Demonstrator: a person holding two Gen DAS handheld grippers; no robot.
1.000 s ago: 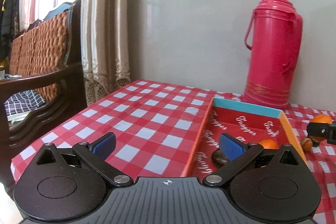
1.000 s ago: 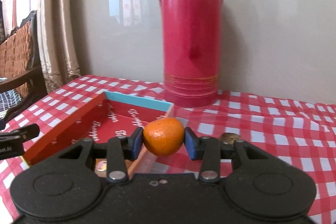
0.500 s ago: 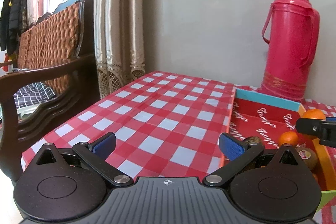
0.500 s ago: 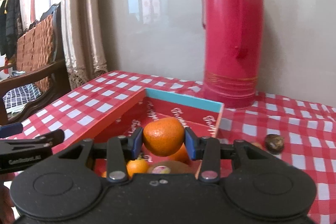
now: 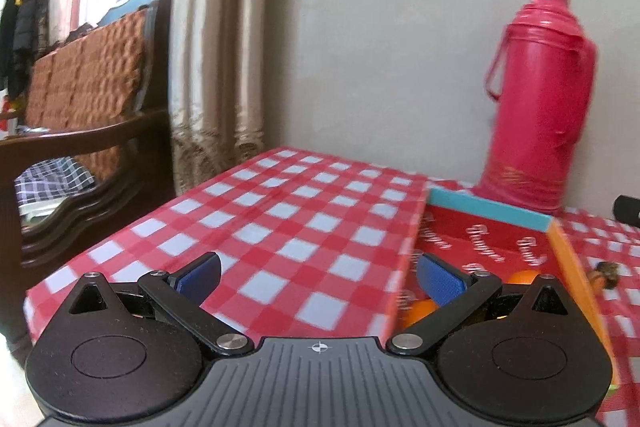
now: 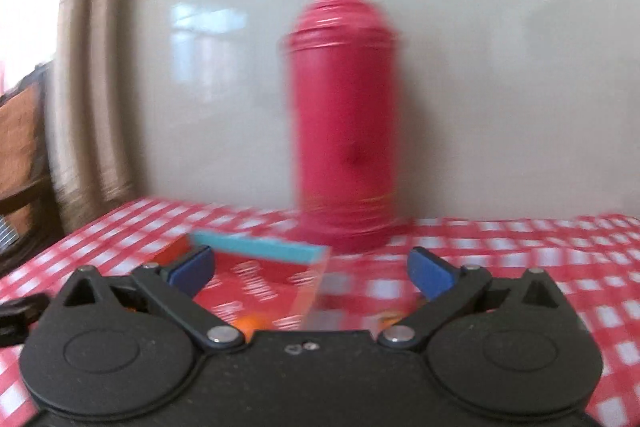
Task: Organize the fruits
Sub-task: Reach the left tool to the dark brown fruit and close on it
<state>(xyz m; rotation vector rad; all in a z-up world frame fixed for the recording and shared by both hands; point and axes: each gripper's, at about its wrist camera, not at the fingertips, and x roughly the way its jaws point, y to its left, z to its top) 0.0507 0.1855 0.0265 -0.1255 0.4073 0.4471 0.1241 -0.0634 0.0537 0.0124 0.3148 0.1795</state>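
Observation:
The red box (image 5: 488, 215), with a teal far wall and an orange side wall, lies on the checked cloth. Oranges (image 5: 524, 277) show inside it behind my left gripper's right finger. My left gripper (image 5: 318, 277) is open and empty, low over the cloth just left of the box. The right wrist view is blurred. In it my right gripper (image 6: 312, 267) hangs over the box (image 6: 260, 247), its jaws opening wide with nothing between them. An orange (image 6: 252, 323) peeks out in the box below its body. A small dark fruit (image 5: 606, 271) lies on the cloth right of the box.
A tall pink thermos (image 5: 540, 99) stands against the wall just behind the box, also in the right wrist view as the thermos (image 6: 344, 115). A wooden chair (image 5: 80, 131) and curtains are off the table's left edge. The checked tablecloth (image 5: 280, 219) spreads left of the box.
My right gripper has let go of the orange it held and its jaws have spread wide; the orange is gone from between them. The left gripper has stayed open.

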